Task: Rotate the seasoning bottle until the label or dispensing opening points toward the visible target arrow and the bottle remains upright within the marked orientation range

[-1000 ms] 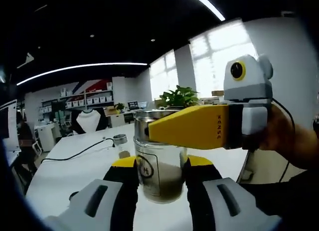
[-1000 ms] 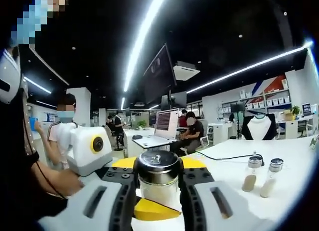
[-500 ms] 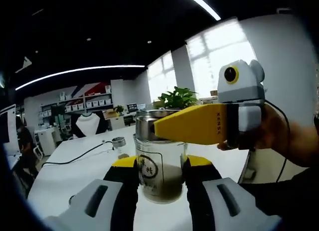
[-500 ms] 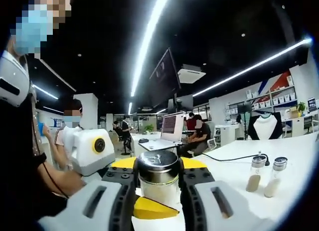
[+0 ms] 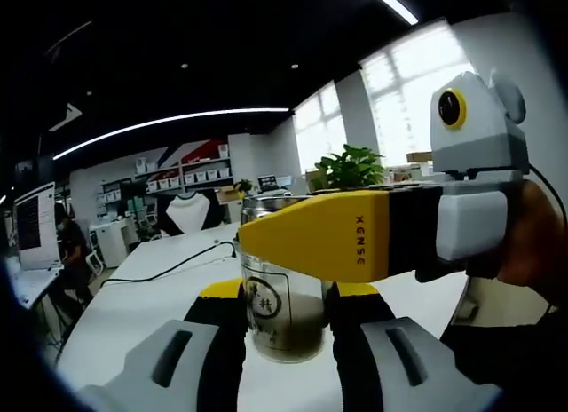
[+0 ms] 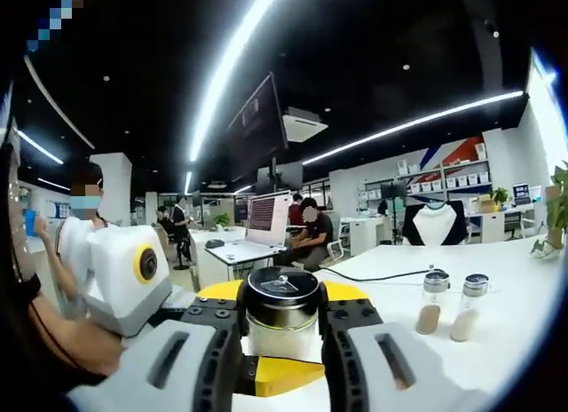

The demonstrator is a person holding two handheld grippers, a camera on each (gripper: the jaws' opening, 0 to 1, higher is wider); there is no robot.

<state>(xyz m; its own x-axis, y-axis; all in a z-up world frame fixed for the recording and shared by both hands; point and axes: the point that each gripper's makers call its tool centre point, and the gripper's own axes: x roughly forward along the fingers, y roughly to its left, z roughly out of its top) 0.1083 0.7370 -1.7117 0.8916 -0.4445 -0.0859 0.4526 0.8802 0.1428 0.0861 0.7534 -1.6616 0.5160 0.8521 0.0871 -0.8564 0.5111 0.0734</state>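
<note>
Both claws on the seasoning bottle (image 5: 282,310). It stands upright on the white bench (image 5: 133,305), long axis vertical, dead centre in front of both cameras.

Left claw (image 5: 286,316) is clamped on the glass body low down, one jaw each side. Right claw (image 6: 280,316) is closed on the bottle just under the metal cap (image 6: 281,286), also one jaw each side. In the left gripper view the right claw comes in from the right as a yellow wedge across the bottle's neck; in the right gripper view a yellow tip of the left claw pokes out below the bottle. So I read it as a low hold plus a high hold, from different sides.

Key relation for the turn: the label (image 5: 263,298), a round emblem, sits on the left-front of the glass as my left camera sees it, not square to it. I can't find the target arrow or any orientation marks in either view, so I can't judge how much rotation is left. My call: twist about the vertical axis, one claw holding and the other turning, without tipping the base off the bench.

Surface: smooth white bench, black cable (image 5: 169,268) running across it. Two small shakers (image 6: 448,305) stand well apart on the right in the right gripper view. Open-plan office, people at a laptop (image 6: 264,230), potted plant (image 5: 351,168) by the window.
</note>
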